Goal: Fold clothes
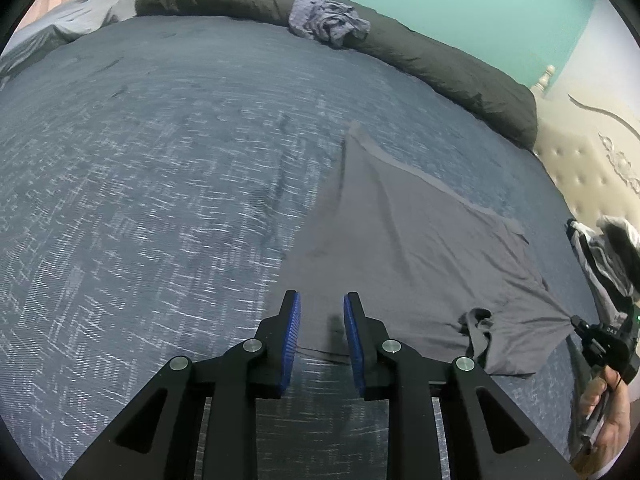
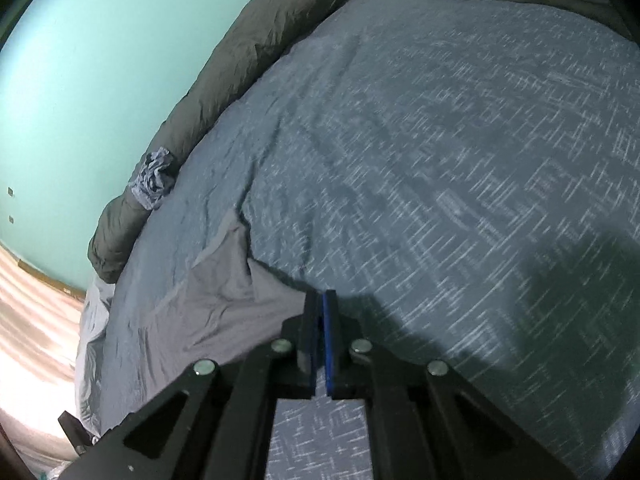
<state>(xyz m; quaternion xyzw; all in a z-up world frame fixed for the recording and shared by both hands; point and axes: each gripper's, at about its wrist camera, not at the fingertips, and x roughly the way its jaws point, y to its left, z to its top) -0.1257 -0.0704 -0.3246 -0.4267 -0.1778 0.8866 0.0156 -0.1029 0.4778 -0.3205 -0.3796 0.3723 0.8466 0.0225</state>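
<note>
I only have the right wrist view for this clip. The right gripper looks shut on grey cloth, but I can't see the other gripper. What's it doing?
Observer: The left gripper is open, hovering over the near edge of the grey garment, gripping nothing.
Operator: How is the garment lying overall?
Observer: Mostly spread flat on the bed, with a bunched bit near its right corner.
Operator: Where exactly does the right gripper hold it?
Observer: In the left view the right gripper pinches that far right corner, pulling the cloth into a taut point.
Operator: Any other clothes around?
Observer: A dark and white pile sits at the bed's right edge.
</note>
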